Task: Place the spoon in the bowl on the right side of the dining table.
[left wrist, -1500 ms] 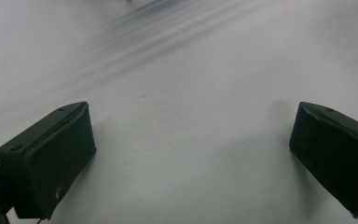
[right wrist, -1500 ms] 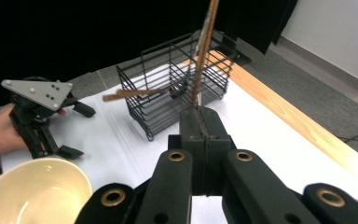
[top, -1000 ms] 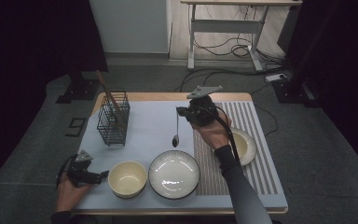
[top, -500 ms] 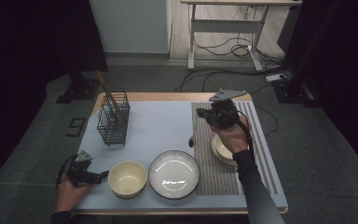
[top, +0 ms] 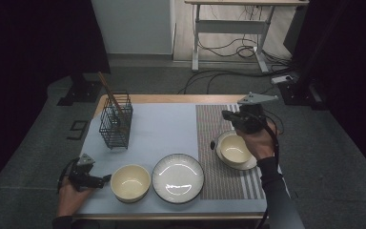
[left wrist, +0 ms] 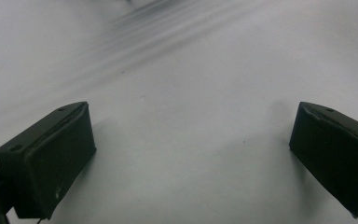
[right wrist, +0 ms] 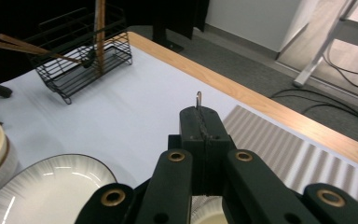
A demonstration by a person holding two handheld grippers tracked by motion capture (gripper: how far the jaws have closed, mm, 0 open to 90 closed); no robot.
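left gripper (left wrist: 186, 154) (jaws wide apart), pale mat (left wrist: 191, 70)

- no legible text, label, brand, number or sign on any surface in the three views.
- a dark, digit-like outline lies on the floor (top: 78, 130) left of the table (top: 171, 98); too small and dim to read as a character.
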